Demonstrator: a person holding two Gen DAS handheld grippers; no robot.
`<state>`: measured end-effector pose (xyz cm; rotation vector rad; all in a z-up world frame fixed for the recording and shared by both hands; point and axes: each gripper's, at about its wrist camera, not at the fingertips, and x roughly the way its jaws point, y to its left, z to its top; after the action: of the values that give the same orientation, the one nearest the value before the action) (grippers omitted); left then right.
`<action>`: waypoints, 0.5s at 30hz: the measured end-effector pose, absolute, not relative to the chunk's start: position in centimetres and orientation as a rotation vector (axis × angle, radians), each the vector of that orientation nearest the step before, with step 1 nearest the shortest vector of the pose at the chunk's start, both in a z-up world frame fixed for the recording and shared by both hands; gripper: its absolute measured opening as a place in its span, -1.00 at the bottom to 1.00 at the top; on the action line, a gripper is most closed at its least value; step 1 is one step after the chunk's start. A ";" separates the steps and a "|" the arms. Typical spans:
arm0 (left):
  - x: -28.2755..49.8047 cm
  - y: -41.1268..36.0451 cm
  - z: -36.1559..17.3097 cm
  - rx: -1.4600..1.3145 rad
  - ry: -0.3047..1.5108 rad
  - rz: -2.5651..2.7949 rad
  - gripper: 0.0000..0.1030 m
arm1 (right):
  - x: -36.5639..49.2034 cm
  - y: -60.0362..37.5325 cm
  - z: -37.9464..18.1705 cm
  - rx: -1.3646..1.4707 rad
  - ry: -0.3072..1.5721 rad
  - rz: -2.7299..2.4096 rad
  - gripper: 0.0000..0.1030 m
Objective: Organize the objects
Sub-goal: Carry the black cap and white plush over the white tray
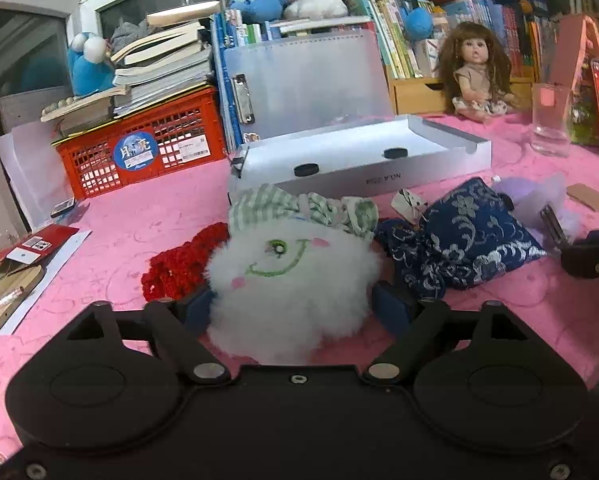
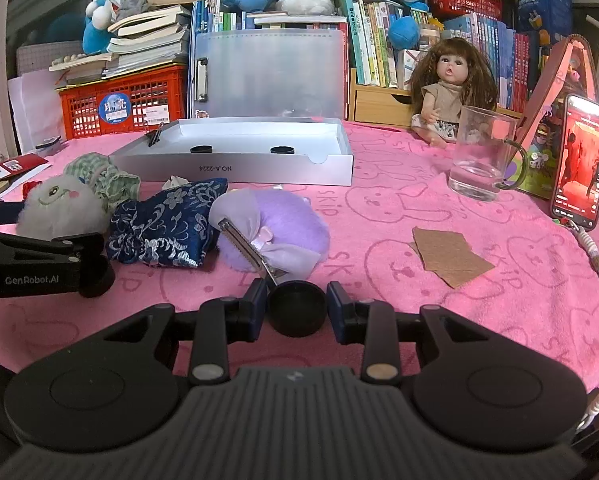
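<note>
The right gripper [image 2: 296, 307] jaws hold a black cap [image 2: 296, 309]; the left gripper [image 1: 289, 306] jaws flank one white plush head [image 1: 295, 276]. At twelve o'clock the white tray [image 2: 235, 172] holds two caps (a blue pouch [image 2: 167, 226] and a purple plush [image 2: 275, 228] lie between).

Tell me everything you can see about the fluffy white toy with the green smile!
The fluffy white plush toy has a stitched green eye and smile, pink cheeks, and a green-and-white checked cloth hat with a bow. It lies on the pink blanket, between the left gripper's blue-padded jaws, against a red knitted piece and beside a dark blue flowered pouch.
</note>
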<state>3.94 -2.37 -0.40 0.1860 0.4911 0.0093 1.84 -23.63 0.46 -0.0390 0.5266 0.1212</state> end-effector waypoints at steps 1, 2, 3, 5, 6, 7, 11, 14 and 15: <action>3.9 -2.2 -0.3 0.177 0.489 0.009 0.39 | 1.8 -23.6 0.5 -0.039 0.525 0.123 -0.25; 3.8 -2.0 -0.1 0.163 0.490 0.002 0.37 | 1.7 -23.6 0.5 -0.039 0.522 0.122 -0.26; 3.7 -1.9 0.0 0.148 0.491 -0.003 0.35 | 1.7 -23.6 0.5 -0.039 0.519 0.122 -0.27; 3.6 -1.6 0.3 0.127 0.486 -0.008 0.34 | 1.6 -23.6 0.6 -0.043 0.513 0.121 -0.27; 3.4 -1.6 0.5 0.125 0.482 -0.008 0.34 | 1.6 -23.5 0.7 -0.046 0.508 0.120 -0.27; 3.3 -1.5 0.7 0.125 0.475 -0.007 0.34 | 1.5 -23.5 0.8 -0.047 0.503 0.120 -0.27; 2.9 -1.4 1.7 0.111 0.449 -0.015 0.34 | 1.4 -23.6 1.4 -0.040 0.485 0.115 -0.27; 2.7 -1.2 2.6 0.098 0.430 -0.028 0.34 | 1.4 -23.9 2.0 -0.033 0.469 0.108 -0.27; 2.7 -1.2 2.9 0.099 0.426 -0.032 0.35 | 1.5 -24.0 2.3 -0.029 0.462 0.105 -0.27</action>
<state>2.70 -1.18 2.86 0.0986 0.4264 -0.0324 1.50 -24.01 2.32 -0.0290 0.4617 0.1053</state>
